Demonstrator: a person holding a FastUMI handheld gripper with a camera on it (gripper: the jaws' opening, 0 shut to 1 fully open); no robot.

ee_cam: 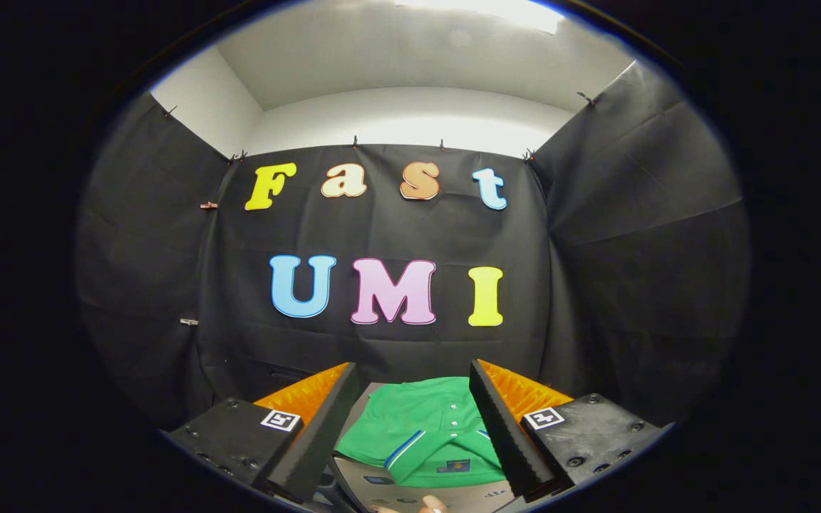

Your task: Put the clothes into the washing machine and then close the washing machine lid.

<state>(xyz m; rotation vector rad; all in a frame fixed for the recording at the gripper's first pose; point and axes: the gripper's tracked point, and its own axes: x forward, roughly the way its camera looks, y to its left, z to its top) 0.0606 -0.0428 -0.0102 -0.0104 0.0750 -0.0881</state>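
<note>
claw [410, 385]: wide open, holding nothing, fingers spread to either side of the shirt
claw fingers [314, 434]: apart, not touching the cloth as far as can be seen
green shirt [421, 427]: folded, lies below and between the fingers, just ahead of them; collar with blue-white trim nearest the claw
grey surface [375, 477]: under the shirt; what it belongs to unclear
fingertips of a person [433, 506]: right under the claw, nearer than the shirt
</note>
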